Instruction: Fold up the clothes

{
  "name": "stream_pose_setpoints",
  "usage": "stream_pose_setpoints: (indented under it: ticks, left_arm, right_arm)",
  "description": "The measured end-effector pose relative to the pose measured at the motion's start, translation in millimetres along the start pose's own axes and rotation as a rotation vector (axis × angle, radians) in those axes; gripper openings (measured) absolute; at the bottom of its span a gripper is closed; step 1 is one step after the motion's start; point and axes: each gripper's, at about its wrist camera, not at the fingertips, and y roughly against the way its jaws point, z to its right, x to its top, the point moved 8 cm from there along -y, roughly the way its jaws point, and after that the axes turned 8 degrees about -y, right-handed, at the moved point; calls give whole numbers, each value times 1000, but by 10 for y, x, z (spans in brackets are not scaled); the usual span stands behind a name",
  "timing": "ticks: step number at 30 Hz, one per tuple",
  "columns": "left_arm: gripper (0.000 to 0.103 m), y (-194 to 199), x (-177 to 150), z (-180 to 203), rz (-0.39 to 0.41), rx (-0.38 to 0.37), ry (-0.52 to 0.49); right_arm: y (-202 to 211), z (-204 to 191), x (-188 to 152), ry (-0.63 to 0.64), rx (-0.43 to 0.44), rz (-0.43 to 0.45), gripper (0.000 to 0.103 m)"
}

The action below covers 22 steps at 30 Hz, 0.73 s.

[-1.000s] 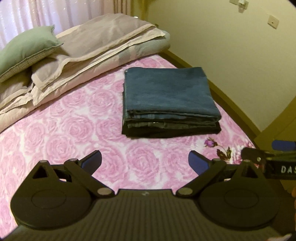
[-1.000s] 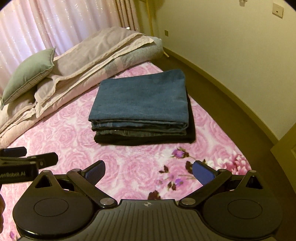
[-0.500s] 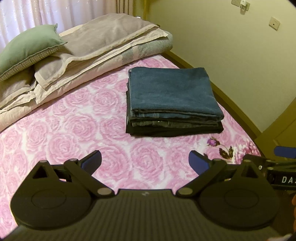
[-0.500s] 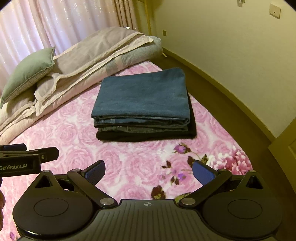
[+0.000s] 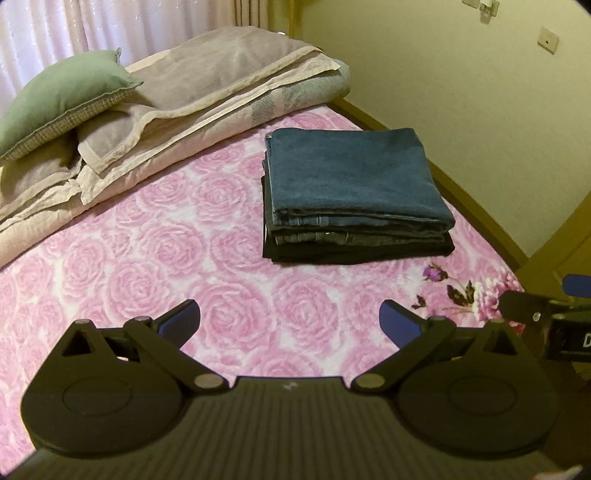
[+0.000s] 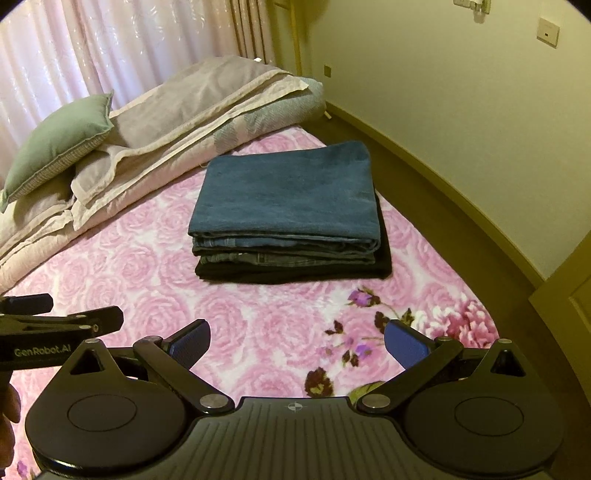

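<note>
Pink rose-print bedspread (image 5: 207,251) fills the frame in both wrist views, with bedding heaped along its far left. At that left edge a green cushion (image 5: 62,96) leans on grey pillows (image 5: 110,136), and a folded beige-and-grey quilt (image 5: 236,85) runs from them toward the head of the bed, under pale pink curtains (image 6: 110,48).

Right of centre sits the stack of folded clothes (image 5: 351,199), resting flat on the bedspread near the bed's right-hand edge: a blue denim piece (image 6: 288,192) on top, more denim beneath it, and a black garment (image 6: 295,273) at the bottom, its edge showing slightly beyond the denim. Neither tool touches the stack; both hang above the bedspread on the near side of it, well apart from the clothes.

In the foreground of the left wrist view, the left gripper (image 5: 290,319) has its jaws spread wide, blue pads (image 5: 181,317) facing each other over bare bedspread, holding nothing. The right gripper (image 6: 297,339) stands likewise, jaws wide apart and empty, above a cluster of darker purple printed flowers (image 6: 354,339).

Each tool appears at the edge of the other's view, side by side. Farther right, a cream wall (image 6: 461,110) carries a light switch (image 6: 546,31), with dark floor between wall and bed.
</note>
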Motion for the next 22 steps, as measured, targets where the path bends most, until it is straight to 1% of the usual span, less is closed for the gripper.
stream_pose_setpoints:
  ticks: [9,17,22]
  left_arm:
    - [102,58,0,14,20,21,-20]
    - [102,190,-20,41,41,13,-22]
    - [102,322,-89,69,71,7,-38]
  right_arm:
    - [67,-36,-33,-5,6,0,103]
    - [222,-69,-95,-8,3,12,103]
    - [337,-119,-177,-9,2,25,103]
